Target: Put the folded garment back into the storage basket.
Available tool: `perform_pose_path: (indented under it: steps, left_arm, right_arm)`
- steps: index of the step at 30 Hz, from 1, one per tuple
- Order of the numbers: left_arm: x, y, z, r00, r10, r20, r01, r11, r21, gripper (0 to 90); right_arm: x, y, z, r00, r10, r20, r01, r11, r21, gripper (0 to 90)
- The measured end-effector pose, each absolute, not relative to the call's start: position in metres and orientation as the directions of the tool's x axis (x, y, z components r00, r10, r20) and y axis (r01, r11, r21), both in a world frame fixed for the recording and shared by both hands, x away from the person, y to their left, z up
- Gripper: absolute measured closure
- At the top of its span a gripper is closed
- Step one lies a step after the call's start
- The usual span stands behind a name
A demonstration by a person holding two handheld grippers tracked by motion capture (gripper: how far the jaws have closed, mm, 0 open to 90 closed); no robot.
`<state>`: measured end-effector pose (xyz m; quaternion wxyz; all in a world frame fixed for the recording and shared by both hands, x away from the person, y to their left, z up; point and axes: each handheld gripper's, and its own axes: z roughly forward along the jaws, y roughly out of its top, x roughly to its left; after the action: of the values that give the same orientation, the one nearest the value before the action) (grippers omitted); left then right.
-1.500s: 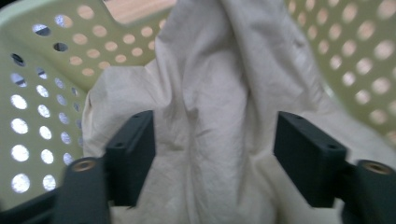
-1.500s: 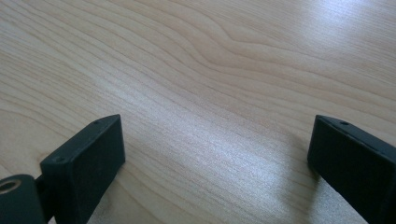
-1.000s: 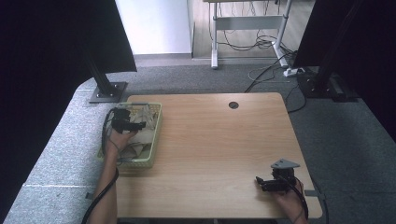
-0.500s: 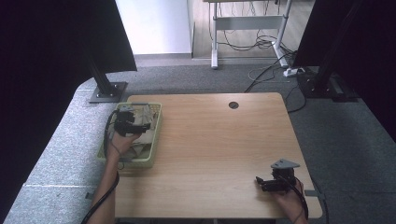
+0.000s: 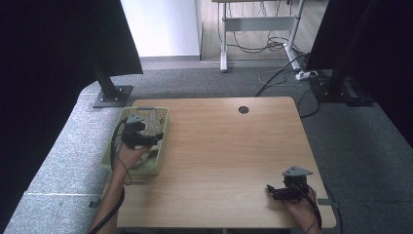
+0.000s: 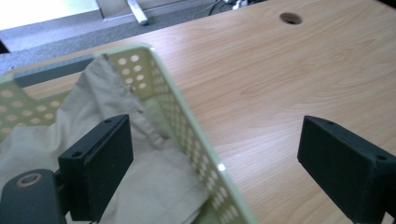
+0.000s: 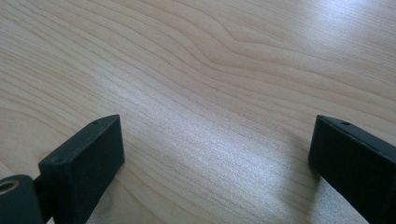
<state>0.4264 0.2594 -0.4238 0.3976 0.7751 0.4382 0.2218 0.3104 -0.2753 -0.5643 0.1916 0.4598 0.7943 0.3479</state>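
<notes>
Cloth (image 6: 154,186), a beige crumpled piece, lies in the pale green perforated basket (image 5: 111,157) at the left edge of the table (image 5: 224,161). In the left gripper view, part of it drapes up against the basket's far wall, towards the corner. The left gripper (image 5: 155,139) hovers over the basket; its jaws have just been opening and stand wide, straddling the basket's side wall with one jaw over the cloth, the other over bare wood, and nothing between them is gripped. The right gripper (image 5: 270,191) rests near the table's front right corner, jaws wide over bare wood, well apart from the basket.

Trouble could come from that straddle: if the left jaws close where they are, they would likely pinch the basket wall with the fabric, and a lift would then drag or tip the light basket. A shallow bite on a loose fold could also slip.

Being bunched, the cloth has no clear pointing end; its long axis seems to follow the basket's length, from the table's front towards its back.
</notes>
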Motion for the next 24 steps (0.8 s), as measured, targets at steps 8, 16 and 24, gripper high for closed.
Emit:
perform_pose_path:
  steps: [8,16,24]
  left_arm:
    - [0.411,0.243,-0.425,0.545,0.838,0.007,0.472,-0.313,0.824,10.1]
    - [0.393,0.226,-0.423,0.574,0.818,0.034,0.435,-0.34,0.834,9.9]
    - [0.38,0.216,-0.424,0.589,0.807,0.035,0.423,-0.345,0.838,8.7]
  right_arm:
    - [0.31,-0.275,-0.564,-0.504,0.864,0.016,0.597,0.335,0.729,3.1]
    - [0.31,-0.275,-0.564,-0.504,0.863,0.015,0.597,0.336,0.729,3.1]
    - [0.31,-0.275,-0.564,-0.504,0.864,0.016,0.598,0.335,0.728,3.1]
